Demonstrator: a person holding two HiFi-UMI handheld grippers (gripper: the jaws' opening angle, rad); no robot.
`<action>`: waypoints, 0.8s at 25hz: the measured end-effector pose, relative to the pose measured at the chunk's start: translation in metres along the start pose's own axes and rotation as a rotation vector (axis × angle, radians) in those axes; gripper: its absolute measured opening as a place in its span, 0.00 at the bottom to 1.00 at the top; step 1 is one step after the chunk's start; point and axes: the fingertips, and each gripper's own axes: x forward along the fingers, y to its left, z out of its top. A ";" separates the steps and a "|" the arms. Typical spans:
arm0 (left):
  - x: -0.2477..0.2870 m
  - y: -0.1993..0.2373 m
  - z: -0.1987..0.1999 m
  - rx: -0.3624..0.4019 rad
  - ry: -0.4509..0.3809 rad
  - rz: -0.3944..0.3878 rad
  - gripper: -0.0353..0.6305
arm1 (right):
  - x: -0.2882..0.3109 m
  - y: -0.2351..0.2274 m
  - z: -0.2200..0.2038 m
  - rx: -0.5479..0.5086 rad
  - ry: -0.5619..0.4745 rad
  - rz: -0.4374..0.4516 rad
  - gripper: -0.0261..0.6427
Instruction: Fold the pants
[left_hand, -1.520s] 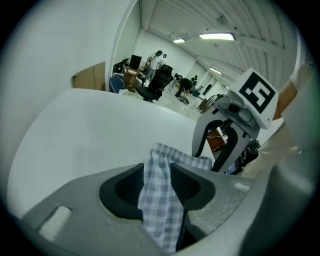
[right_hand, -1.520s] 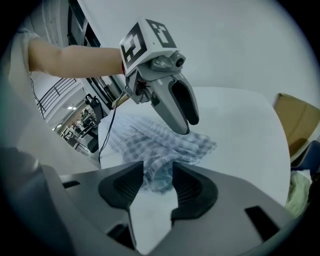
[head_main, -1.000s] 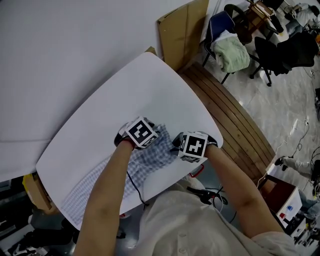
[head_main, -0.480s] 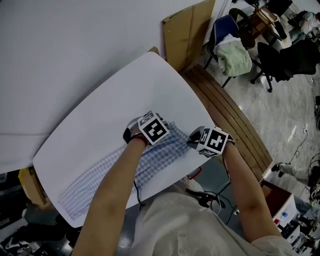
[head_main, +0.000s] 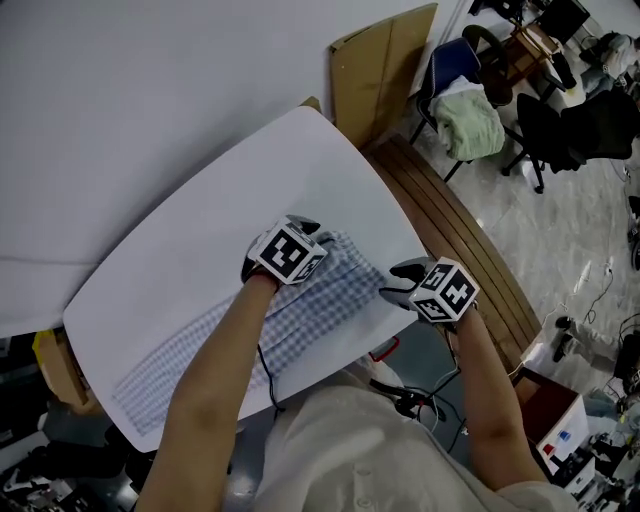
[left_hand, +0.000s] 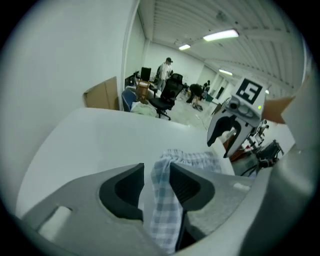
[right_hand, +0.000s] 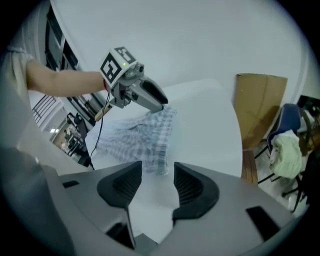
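your right gripper (right_hand: 157, 182) has swung sideways away from the left one since a second ago and now hangs at the near edge of the white table (head_main: 230, 190). its jaws have just opened wide with nothing between them, and the closest edge of the checked pants (head_main: 310, 300) lies just ahead of them. your left gripper (left_hand: 157, 180) has shifted only a little. its jaws have just been opening and stand partly apart, a fold of the pants rising between them against one pad, clear of the other. the legs trail flat behind it, under your forearm.
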 end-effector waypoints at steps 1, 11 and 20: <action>-0.009 0.000 0.004 -0.025 -0.041 -0.026 0.29 | -0.006 0.001 0.002 0.048 -0.049 -0.008 0.35; 0.006 -0.006 -0.016 -0.041 0.157 -0.169 0.29 | 0.015 0.015 -0.022 0.744 -0.221 -0.028 0.35; 0.026 -0.016 -0.030 0.075 0.300 -0.152 0.29 | 0.026 0.002 -0.006 1.000 -0.356 -0.059 0.27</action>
